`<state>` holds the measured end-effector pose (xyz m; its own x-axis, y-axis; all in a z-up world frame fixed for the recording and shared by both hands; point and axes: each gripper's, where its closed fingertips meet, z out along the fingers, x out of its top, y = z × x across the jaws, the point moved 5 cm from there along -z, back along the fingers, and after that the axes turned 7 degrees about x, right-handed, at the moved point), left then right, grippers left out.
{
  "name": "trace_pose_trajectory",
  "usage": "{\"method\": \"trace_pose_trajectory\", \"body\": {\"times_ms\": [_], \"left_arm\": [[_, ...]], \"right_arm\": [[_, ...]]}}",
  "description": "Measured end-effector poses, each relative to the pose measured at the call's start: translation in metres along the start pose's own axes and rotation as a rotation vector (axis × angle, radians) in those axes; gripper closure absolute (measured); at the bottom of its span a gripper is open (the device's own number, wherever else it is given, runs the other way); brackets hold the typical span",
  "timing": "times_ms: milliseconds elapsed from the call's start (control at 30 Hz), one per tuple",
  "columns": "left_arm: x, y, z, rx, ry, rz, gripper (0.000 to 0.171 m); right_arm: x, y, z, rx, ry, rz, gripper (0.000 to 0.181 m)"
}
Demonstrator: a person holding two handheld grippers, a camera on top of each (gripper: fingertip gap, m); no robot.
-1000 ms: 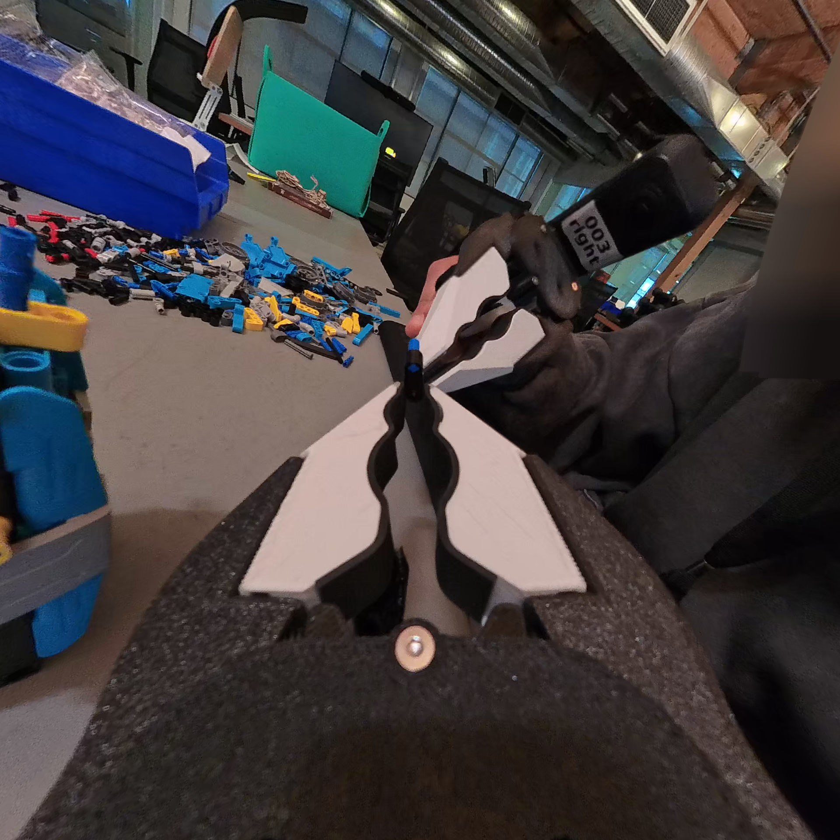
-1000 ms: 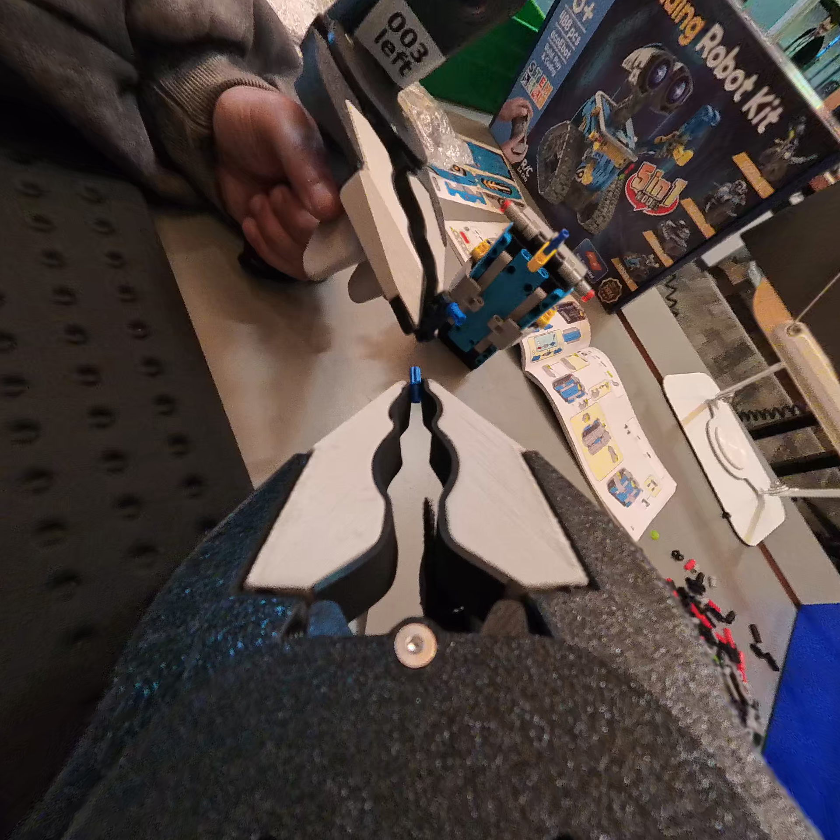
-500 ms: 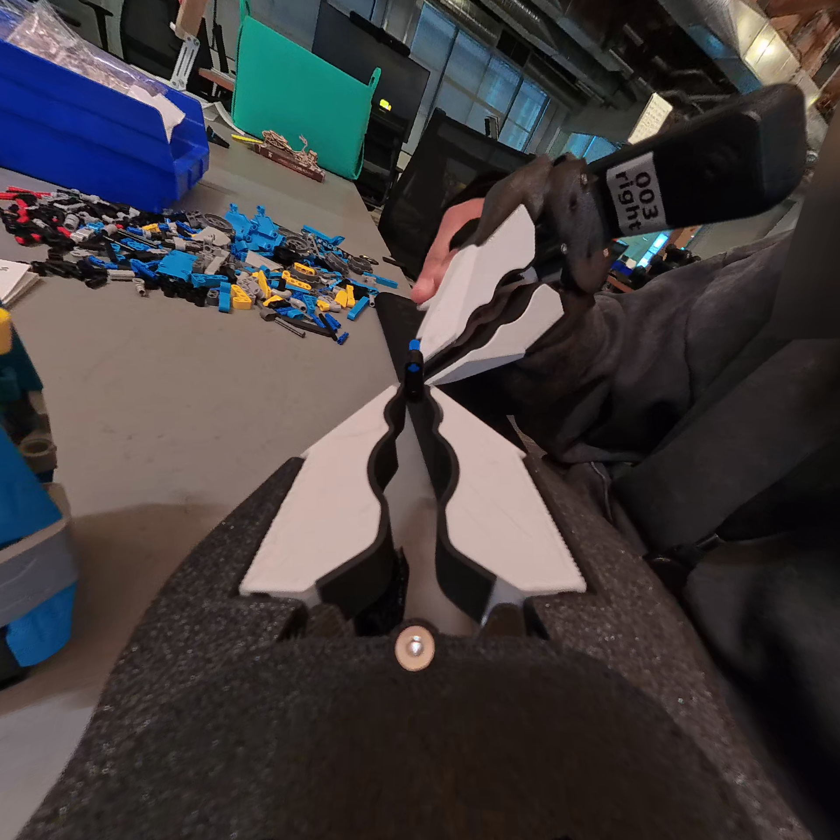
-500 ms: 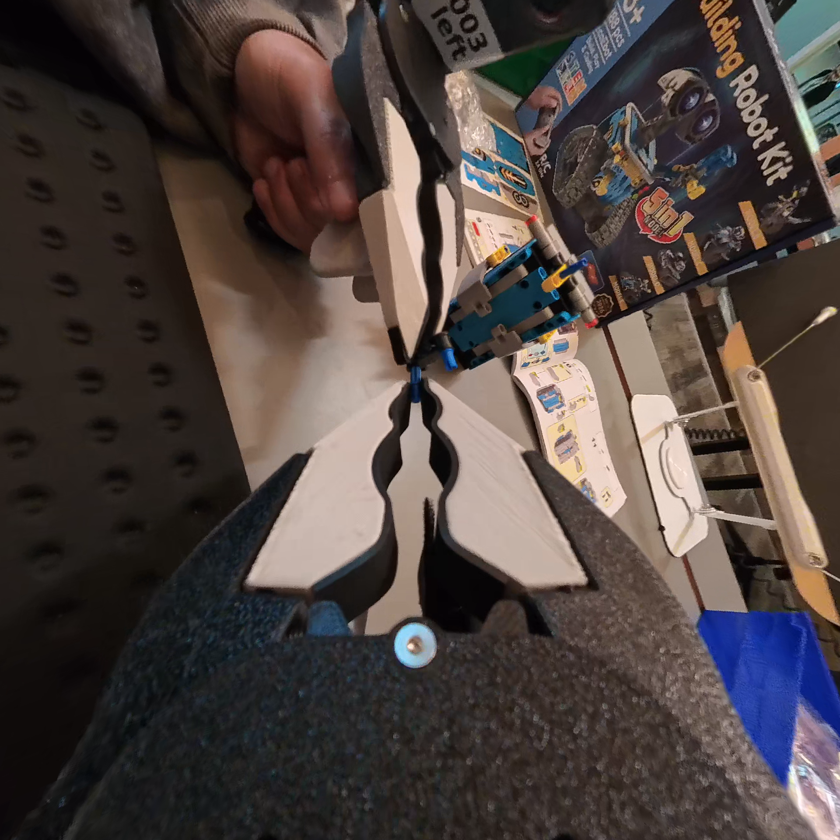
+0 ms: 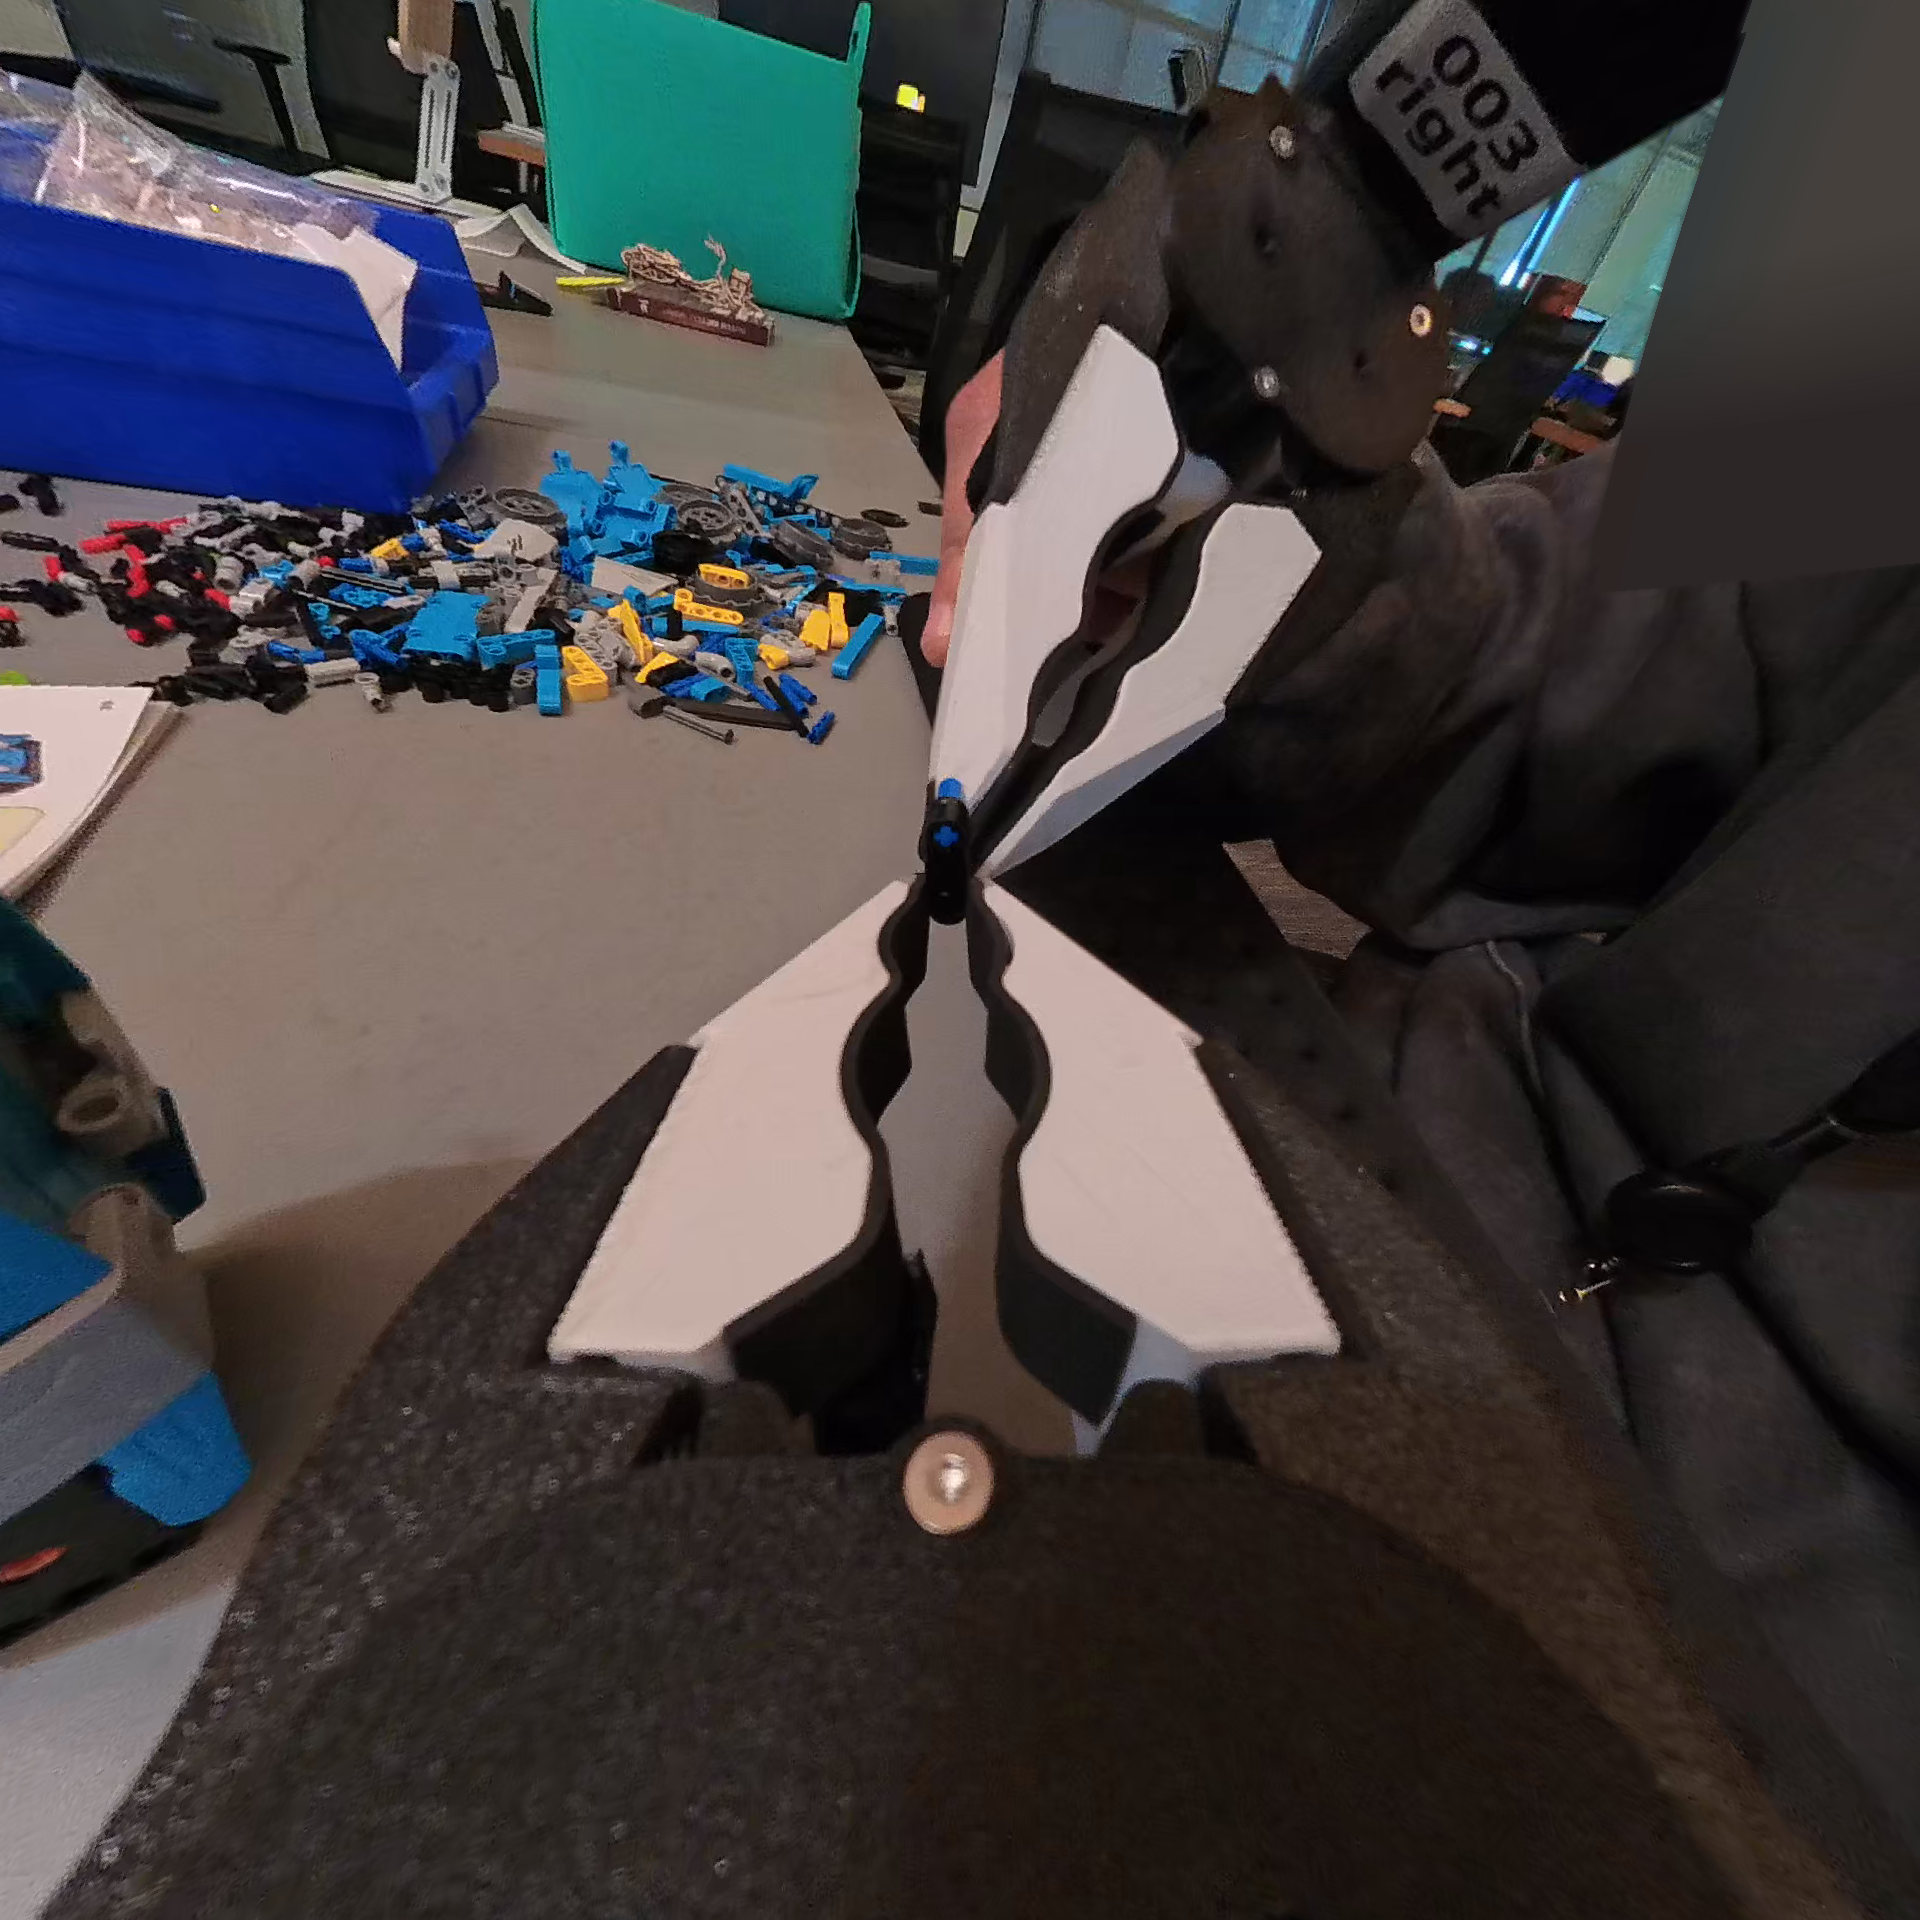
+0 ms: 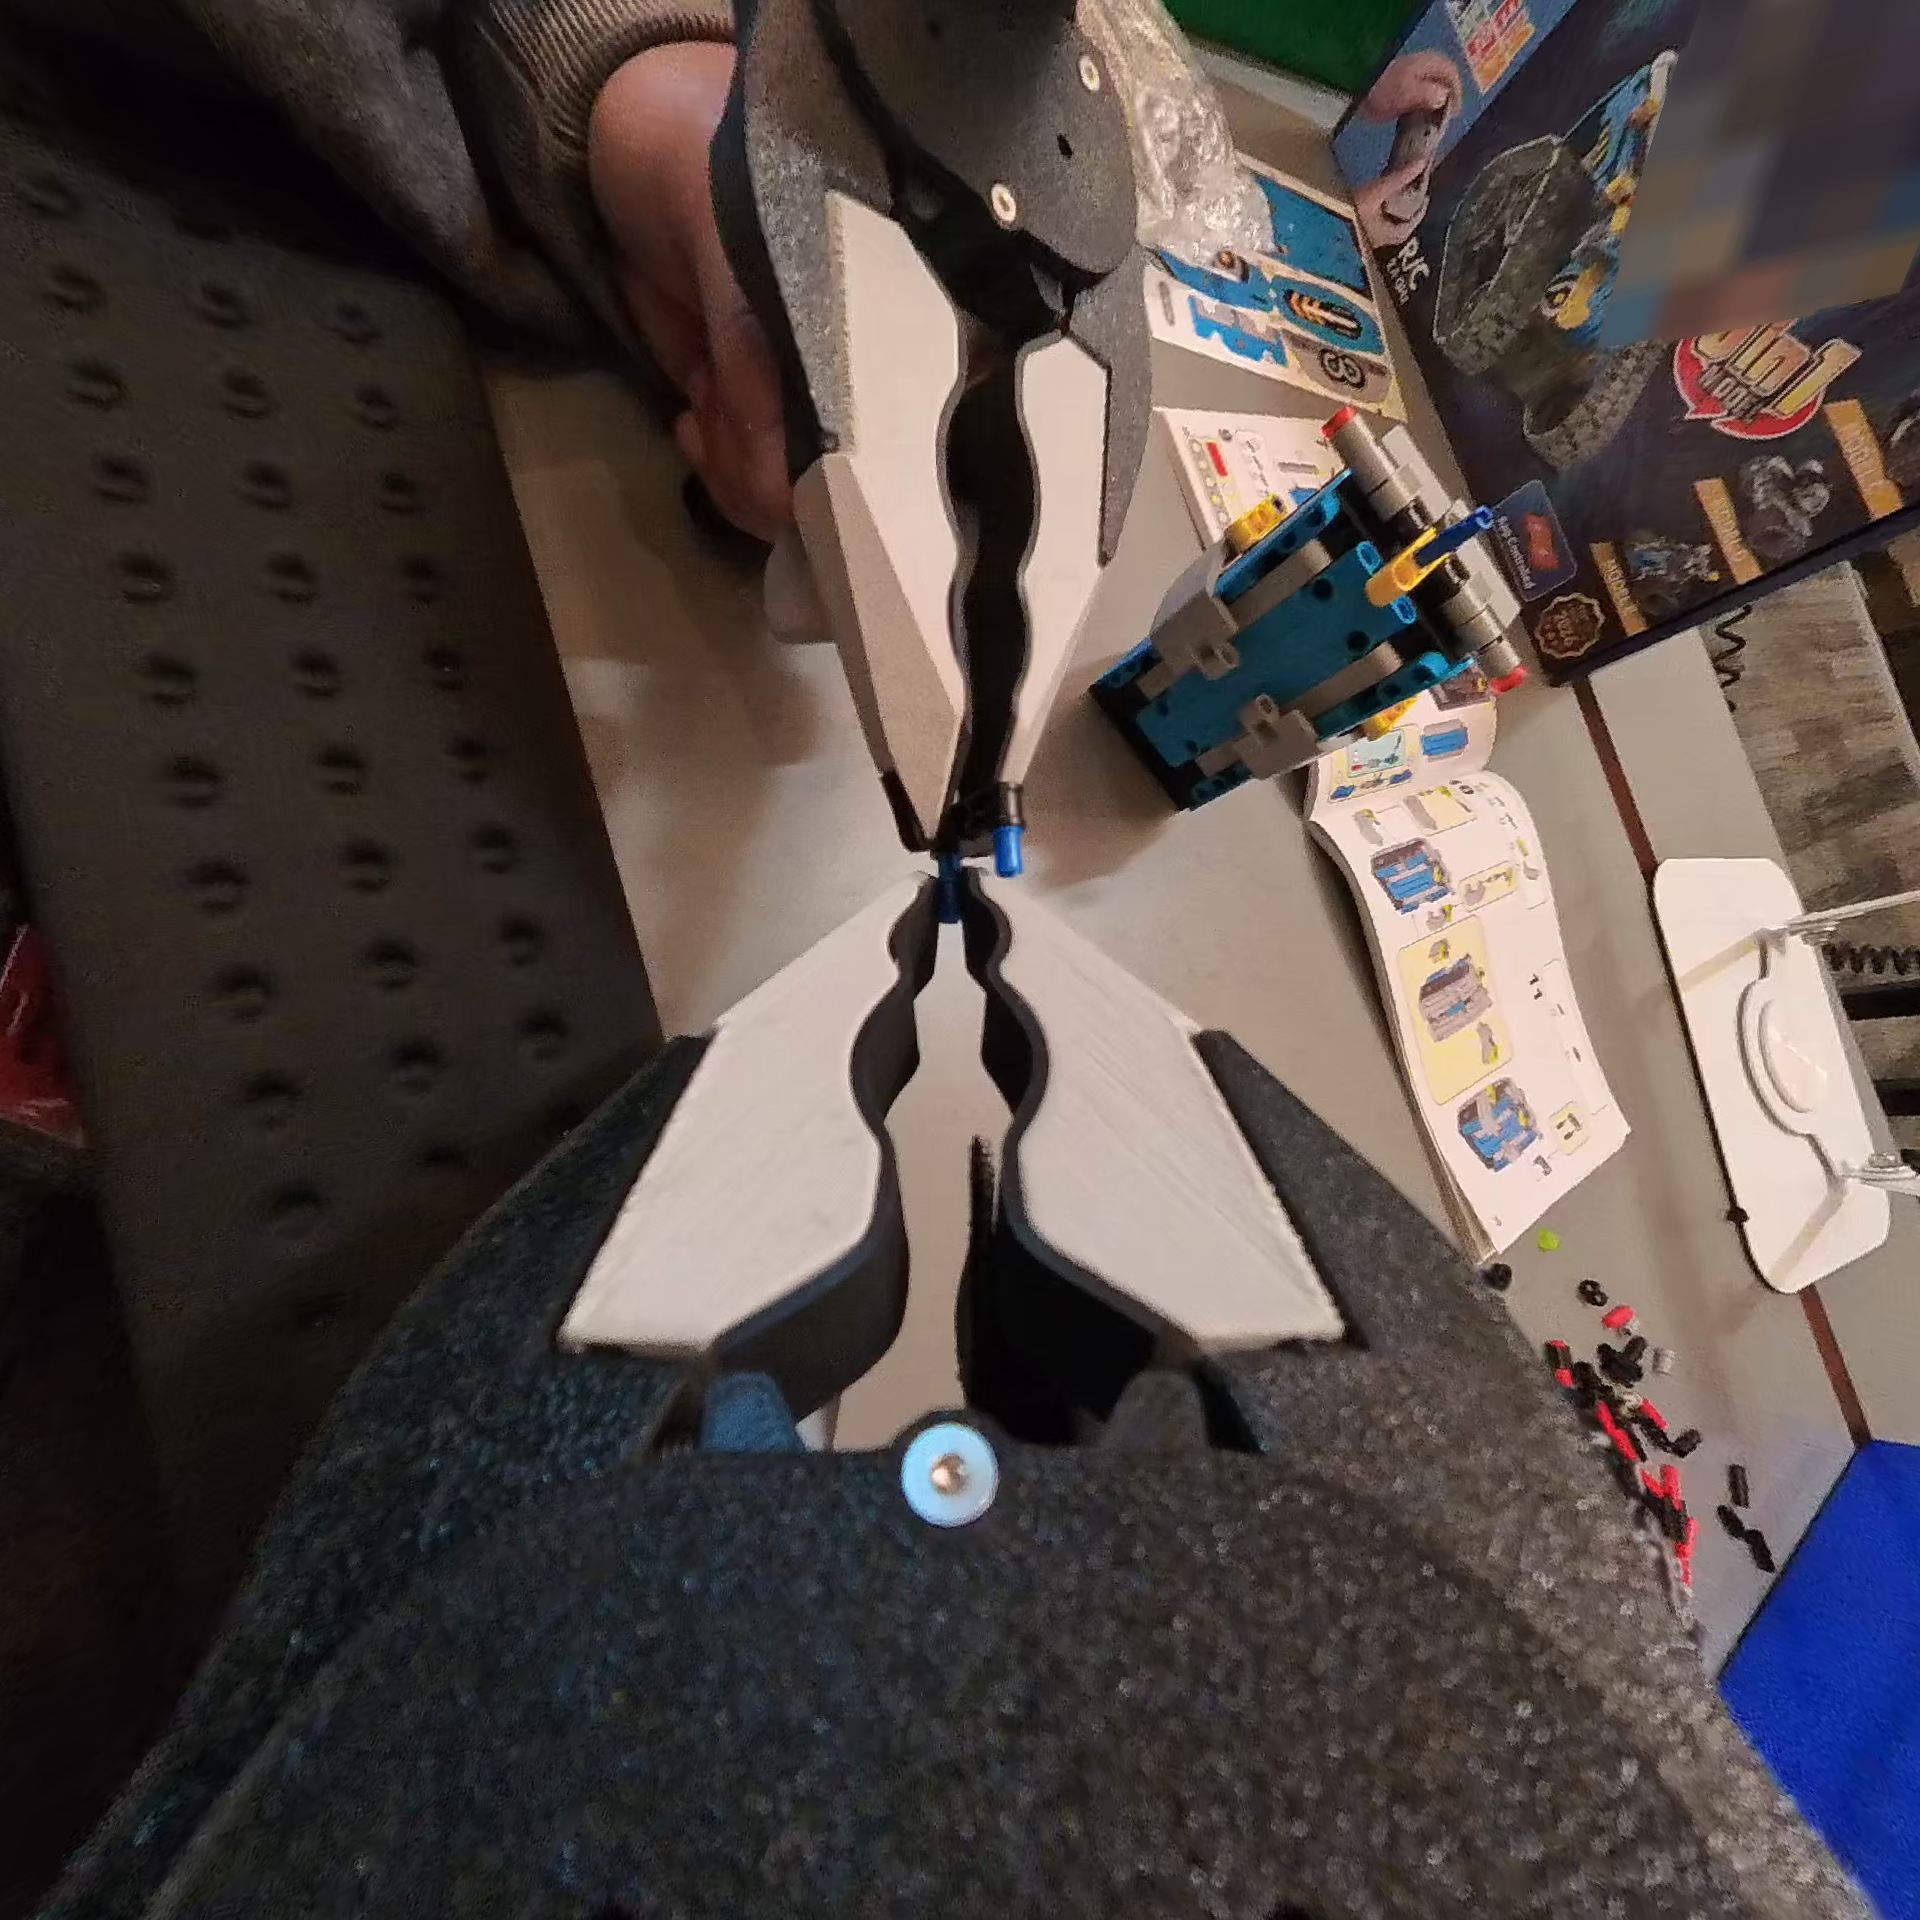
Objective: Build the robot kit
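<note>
While a small black plastic connector with a blue pin (image 5: 945, 847) is clamped at frame centre by the left tongs (image 5: 943, 902), a tiny blue plastic pin (image 6: 947, 899), judged light, stiff and slippery, is pinched mid-shaft by the right tongs (image 6: 948, 896), tip to tip above the grey table (image 5: 436, 894).

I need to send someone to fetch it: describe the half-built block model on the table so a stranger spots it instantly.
Find the big dark toy box standing at the table's far side. Right in front of it, partly on the open instruction booklet, sits the model. Unlike the loose small pieces scattered nearby, it is one chunky assembled block, blue and grey, with yellow bits.
</note>
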<state>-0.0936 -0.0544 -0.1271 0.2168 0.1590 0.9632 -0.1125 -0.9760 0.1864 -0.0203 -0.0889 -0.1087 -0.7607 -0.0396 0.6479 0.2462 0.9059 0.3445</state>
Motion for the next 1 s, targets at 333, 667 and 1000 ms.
{"method": "trace_pose_trajectory", "body": {"times_ms": [333,667,1000], "left_arm": [[0.005,-0.004,-0.004,0.005,0.053,-0.025,0.166],[0.006,-0.001,-0.004,-0.006,0.061,-0.004,0.166],[0.007,0.003,-0.004,0.012,0.079,0.041,0.166]], "right_arm": [[0.001,0.009,-0.001,0.031,0.123,0.150,0.176],[-0.002,0.008,-0.001,0.029,0.121,0.128,0.177],[0.002,0.007,0.000,0.040,0.130,0.147,0.179]]}}
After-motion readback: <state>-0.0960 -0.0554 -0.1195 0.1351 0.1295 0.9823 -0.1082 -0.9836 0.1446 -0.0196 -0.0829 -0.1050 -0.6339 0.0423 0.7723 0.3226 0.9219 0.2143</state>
